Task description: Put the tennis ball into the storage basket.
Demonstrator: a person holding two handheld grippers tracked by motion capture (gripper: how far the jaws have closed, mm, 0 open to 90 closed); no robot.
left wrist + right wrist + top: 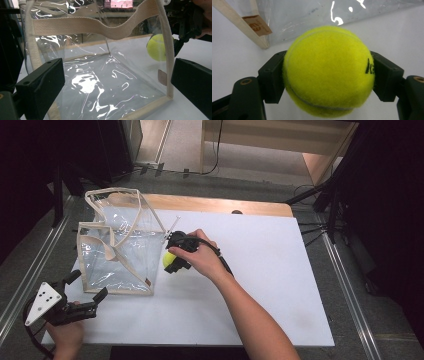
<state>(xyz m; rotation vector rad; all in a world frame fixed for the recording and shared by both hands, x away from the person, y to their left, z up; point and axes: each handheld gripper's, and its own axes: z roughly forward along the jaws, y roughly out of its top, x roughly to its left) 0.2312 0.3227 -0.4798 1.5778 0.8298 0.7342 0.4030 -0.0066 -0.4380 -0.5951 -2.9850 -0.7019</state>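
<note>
A yellow tennis ball point(329, 71) sits clamped between the jaws of my right gripper point(172, 261), just off the clear bag's right side; the same ball point(169, 259) point(156, 47) hangs a little above the white board. The clear plastic bag point(117, 247) with cream webbing trim and handles stands upright at the board's left part. My left gripper point(86, 289) is open at the board's near left corner, its jaws spread wide and pointing at the bag's point(100, 80) lower front, holding nothing.
The white board point(260, 280) lies on a wooden table whose far edge point(220, 204) shows behind it. Metal rails point(345, 285) run along both sides. Dark stands and cables crowd the far right and far left.
</note>
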